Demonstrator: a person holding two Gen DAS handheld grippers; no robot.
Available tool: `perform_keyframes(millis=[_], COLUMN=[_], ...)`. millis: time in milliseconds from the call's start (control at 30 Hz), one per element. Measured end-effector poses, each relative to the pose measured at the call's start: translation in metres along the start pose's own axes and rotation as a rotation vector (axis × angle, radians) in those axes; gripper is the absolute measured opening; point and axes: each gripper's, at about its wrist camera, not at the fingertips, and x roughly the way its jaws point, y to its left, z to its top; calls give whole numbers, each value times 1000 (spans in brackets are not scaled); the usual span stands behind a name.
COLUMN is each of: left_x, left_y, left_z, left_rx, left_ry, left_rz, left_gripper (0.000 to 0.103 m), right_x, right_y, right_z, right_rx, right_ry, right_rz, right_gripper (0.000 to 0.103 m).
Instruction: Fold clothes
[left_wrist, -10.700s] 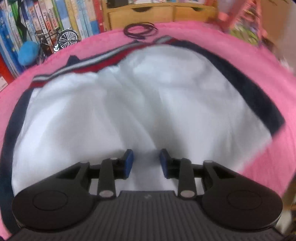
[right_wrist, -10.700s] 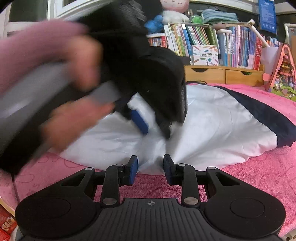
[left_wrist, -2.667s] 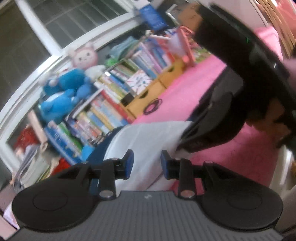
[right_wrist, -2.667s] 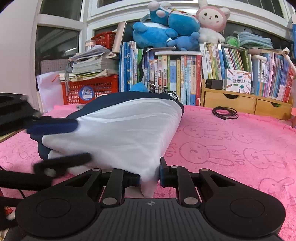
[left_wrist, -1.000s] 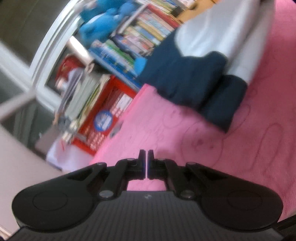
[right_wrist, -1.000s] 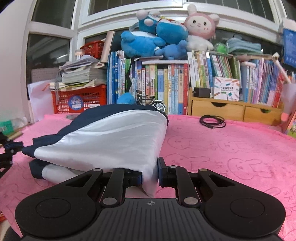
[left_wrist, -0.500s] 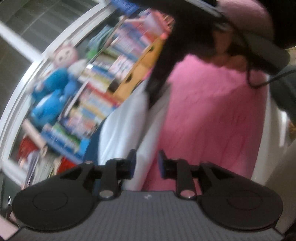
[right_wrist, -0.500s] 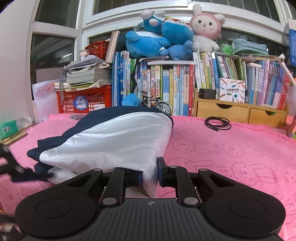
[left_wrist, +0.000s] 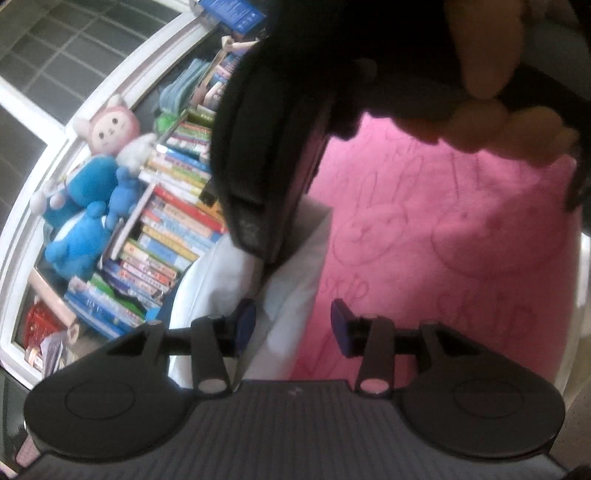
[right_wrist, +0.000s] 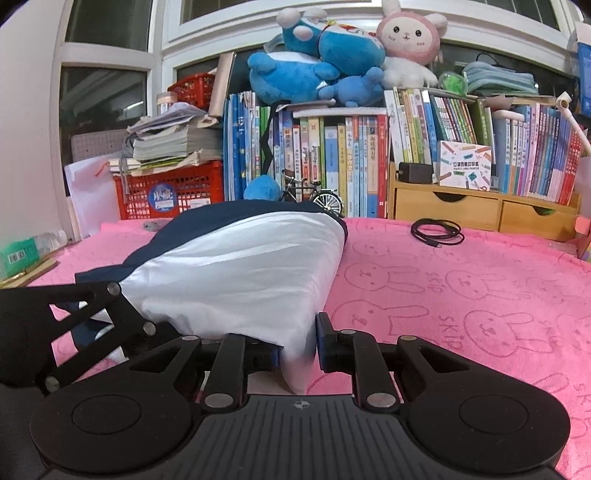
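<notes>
my right gripper (right_wrist: 297, 349) is pinched on the near corner of the folded white and navy garment (right_wrist: 236, 269), which lies on the pink bunny-print towel (right_wrist: 461, 295) in front of the bookshelf. my left gripper (left_wrist: 293, 326) has its jaws opening, about half apart, with the garment's white edge (left_wrist: 284, 314) lying between the blue pads but not pressed by either. from the left camera i see the right gripper's black body and the hand (left_wrist: 495, 81) around it looming overhead. a coiled black cable (right_wrist: 437, 229) sits well apart on the towel.
</notes>
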Motion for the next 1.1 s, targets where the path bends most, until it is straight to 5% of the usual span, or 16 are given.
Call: perform_keyframes(millis=[367,633,700,767,933,1100], left_x=[-4,-11,-11,-9,-3,-11], left_y=[1,3,0,-2,-7,12], left_z=[-3,-7,-4,-1,0,-36], left_rx=[-59,-141,-130,-112,-57,-52], left_ry=[24,45,40,33,53,151], left_rz=[6,9,6,-2,-50,-26], left_gripper=[42,41,40,35,12,10], right_x=[-5,-5,-2,0,-5,-9], right_y=[-8,-20,-22,-23,-18,-17], right_z=[-17,-41,-40,-37,-23,-22], right_rx=[19,133,161,184,123,32], right_ry=[47,85,81,81,36,16], right_rz=[-6,23,34,50,20,-19], right_gripper=[44,46,44,17,17,17])
